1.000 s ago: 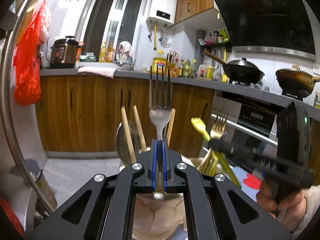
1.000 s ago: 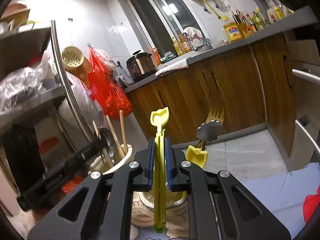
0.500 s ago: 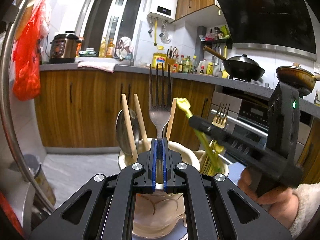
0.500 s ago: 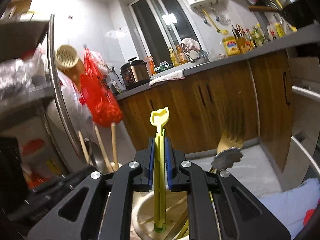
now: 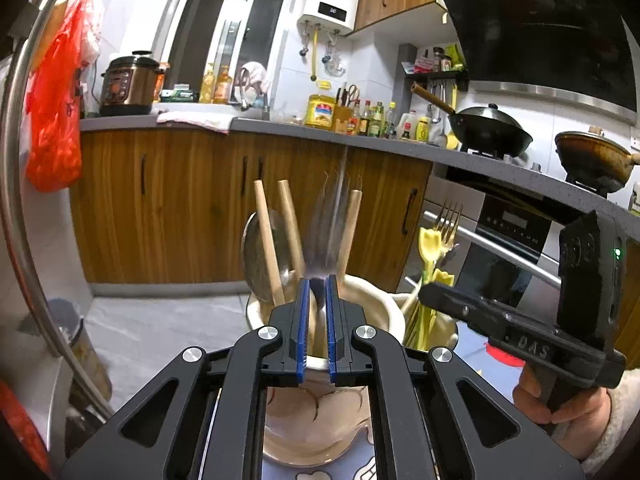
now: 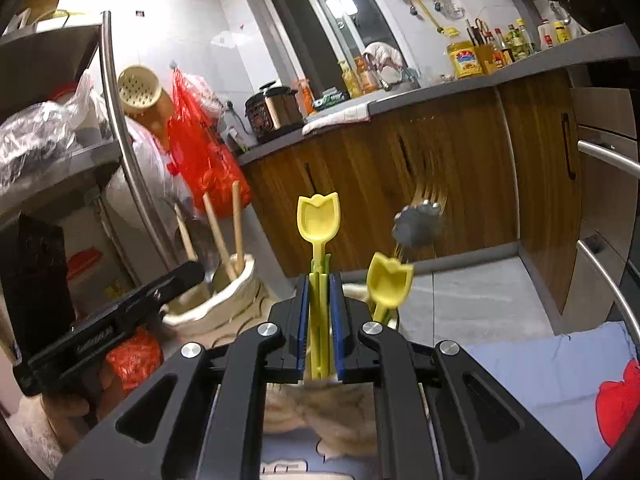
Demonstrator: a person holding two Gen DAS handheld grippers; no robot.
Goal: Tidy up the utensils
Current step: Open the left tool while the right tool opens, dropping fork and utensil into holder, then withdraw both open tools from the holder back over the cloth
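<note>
On the left, our left gripper (image 5: 318, 280) hangs over the left cup (image 5: 372, 312). Its jaws are opening a crack, and the blurred fork (image 5: 330, 232) stands loose between them, apparently dropping in. That cup already holds three sticks (image 5: 266, 240) and one spoon (image 5: 250, 256). To the right, our right gripper (image 6: 319, 280) is clamped on a yellow scoop (image 6: 318, 216), upright over the right cup (image 5: 446, 330) and not yet let go. In that cup we count one more scoop (image 6: 390, 284), one gold fork (image 6: 430, 192) and one grey paw-ended piece (image 6: 418, 226). We judge sorting is nearly done, with two releases left.
</note>
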